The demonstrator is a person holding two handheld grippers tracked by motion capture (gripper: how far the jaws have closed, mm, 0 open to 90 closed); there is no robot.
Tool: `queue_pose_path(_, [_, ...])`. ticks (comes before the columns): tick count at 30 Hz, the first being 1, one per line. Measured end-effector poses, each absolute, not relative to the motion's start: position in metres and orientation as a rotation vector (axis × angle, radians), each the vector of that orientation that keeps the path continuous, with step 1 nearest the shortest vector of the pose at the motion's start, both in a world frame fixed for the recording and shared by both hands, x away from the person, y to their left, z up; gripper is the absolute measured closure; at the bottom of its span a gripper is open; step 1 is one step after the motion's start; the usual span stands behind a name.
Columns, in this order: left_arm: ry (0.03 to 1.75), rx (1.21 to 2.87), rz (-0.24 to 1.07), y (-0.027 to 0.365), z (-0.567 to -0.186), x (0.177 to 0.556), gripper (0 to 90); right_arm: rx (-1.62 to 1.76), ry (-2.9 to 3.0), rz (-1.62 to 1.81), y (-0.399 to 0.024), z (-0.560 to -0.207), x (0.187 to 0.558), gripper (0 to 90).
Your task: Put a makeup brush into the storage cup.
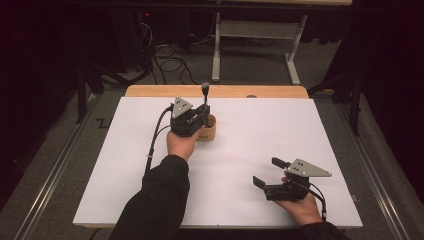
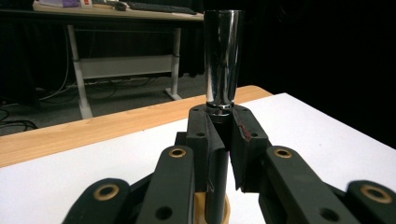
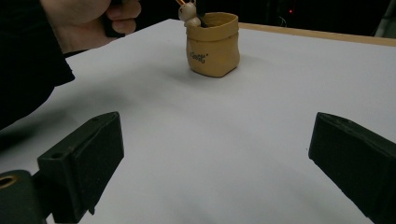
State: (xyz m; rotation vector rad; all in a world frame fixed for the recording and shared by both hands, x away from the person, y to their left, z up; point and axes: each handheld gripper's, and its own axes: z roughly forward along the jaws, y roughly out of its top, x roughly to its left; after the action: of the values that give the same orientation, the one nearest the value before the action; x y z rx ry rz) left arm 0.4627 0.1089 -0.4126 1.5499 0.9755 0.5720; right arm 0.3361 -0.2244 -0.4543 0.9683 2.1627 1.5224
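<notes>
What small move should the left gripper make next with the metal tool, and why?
Probably lower it straight down and then open. The left gripper is shut on the metal tool, which stands upright with its lower end already inside the tan cup. The right gripper rests open, apart from the cup.

A shiny chrome tool (image 2: 222,58) with a black shaft stands in a tan pot (image 3: 213,44) bearing dark lettering, on a white sheet (image 1: 240,150) over a light wood table (image 1: 150,91), between black grippers
</notes>
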Motion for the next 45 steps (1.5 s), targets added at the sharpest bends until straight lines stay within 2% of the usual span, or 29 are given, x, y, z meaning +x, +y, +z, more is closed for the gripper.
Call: queue_pose_path(45, [0.977,1.687,0.63,0.097,-0.444,0.47,78.9,0.952,2.188,1.517,-0.221,-0.457,0.336,4.7])
